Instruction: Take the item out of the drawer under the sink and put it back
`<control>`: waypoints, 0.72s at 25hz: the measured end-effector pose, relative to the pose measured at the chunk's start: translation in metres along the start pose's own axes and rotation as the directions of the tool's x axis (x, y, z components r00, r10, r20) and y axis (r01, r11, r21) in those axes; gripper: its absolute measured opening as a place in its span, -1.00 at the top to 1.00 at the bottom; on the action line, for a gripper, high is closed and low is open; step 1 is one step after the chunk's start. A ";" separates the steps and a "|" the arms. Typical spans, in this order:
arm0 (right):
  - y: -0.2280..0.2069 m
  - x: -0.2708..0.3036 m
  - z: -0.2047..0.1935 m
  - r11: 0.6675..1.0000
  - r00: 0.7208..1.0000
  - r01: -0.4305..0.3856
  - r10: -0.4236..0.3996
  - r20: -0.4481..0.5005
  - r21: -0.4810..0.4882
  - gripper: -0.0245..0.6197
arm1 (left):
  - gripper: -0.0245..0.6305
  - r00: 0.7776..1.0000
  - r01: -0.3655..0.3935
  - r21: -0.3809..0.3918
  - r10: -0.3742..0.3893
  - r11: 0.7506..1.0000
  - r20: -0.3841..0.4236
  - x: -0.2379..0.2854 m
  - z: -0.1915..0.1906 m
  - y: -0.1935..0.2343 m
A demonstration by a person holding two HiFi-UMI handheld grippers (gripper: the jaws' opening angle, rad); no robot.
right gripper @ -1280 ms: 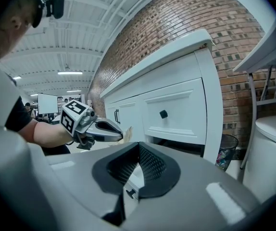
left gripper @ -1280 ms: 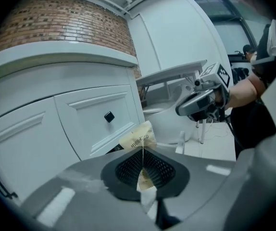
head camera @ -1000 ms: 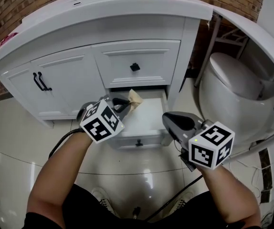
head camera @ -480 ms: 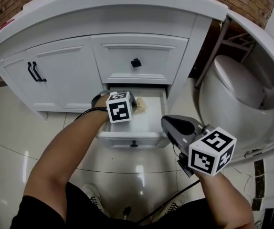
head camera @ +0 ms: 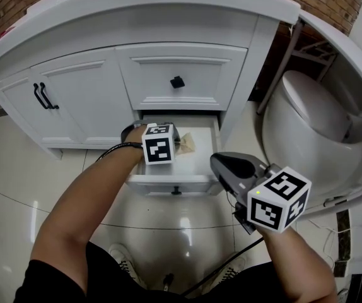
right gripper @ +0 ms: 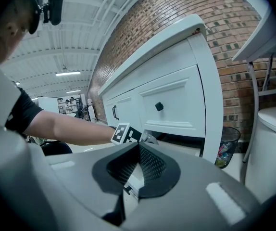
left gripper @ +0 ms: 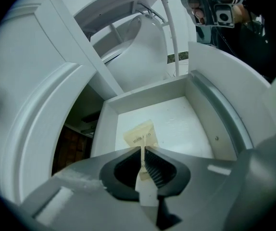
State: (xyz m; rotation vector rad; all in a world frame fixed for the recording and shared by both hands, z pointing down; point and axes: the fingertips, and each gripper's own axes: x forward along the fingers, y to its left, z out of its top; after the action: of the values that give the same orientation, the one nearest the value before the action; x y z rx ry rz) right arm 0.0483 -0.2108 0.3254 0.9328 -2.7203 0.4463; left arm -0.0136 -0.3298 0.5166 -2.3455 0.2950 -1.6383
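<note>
The bottom drawer [head camera: 203, 160] of the white sink cabinet stands pulled out. My left gripper [head camera: 180, 142] reaches into it from the left, shut on a small beige paper packet [head camera: 187, 145]. In the left gripper view that packet [left gripper: 141, 136] is pinched edge-on between the jaws, low over the drawer's white floor [left gripper: 176, 129]. My right gripper [head camera: 222, 164] hovers outside, by the drawer's front right corner, shut on nothing. In the right gripper view the jaws [right gripper: 139, 148] meet, with the left gripper's marker cube [right gripper: 126, 134] beyond them.
Above the open drawer is a shut drawer with a black knob [head camera: 177, 82]. Left of it are two cabinet doors with black handles [head camera: 40, 96]. A white toilet [head camera: 307, 122] stands close at the right. A bin [right gripper: 227, 148] sits between cabinet and toilet. The floor is glossy tile.
My left gripper went from above the drawer's left front down and forward into the drawer with the packet. It has barely shifted over the last half second. The right gripper stayed put.
</note>
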 end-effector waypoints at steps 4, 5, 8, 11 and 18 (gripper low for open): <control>0.002 -0.001 0.000 1.000 1.000 0.002 -0.002 0.002 -0.006 0.90 | 0.83 1.000 -0.029 -0.001 0.029 1.000 -0.010 -0.007 -0.004 0.004; 0.002 -0.001 0.001 1.000 1.000 0.003 -0.003 0.003 -0.007 0.90 | 0.83 0.999 -0.036 -0.001 0.036 0.999 -0.013 -0.008 -0.006 0.004; 0.001 -0.003 0.002 1.000 1.000 0.008 -0.008 0.009 -0.012 0.90 | 0.84 0.998 -0.062 -0.019 0.062 0.998 -0.001 -0.018 -0.006 0.007; 0.000 -0.004 0.002 1.000 1.000 0.016 -0.016 0.011 -0.019 0.90 | 0.88 0.992 -0.114 -0.065 0.117 0.991 0.045 -0.036 -0.002 0.015; 0.005 -0.005 0.000 0.999 1.000 0.030 -0.030 0.004 -0.037 0.90 | 0.91 0.934 -0.226 -0.223 0.276 0.948 0.225 -0.103 0.021 0.015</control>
State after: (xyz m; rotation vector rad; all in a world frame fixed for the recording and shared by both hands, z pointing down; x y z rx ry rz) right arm 0.0492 -0.2041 0.3230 0.9646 -2.7041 0.3881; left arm -0.0297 -0.3093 0.4133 -2.4987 0.6982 -1.2228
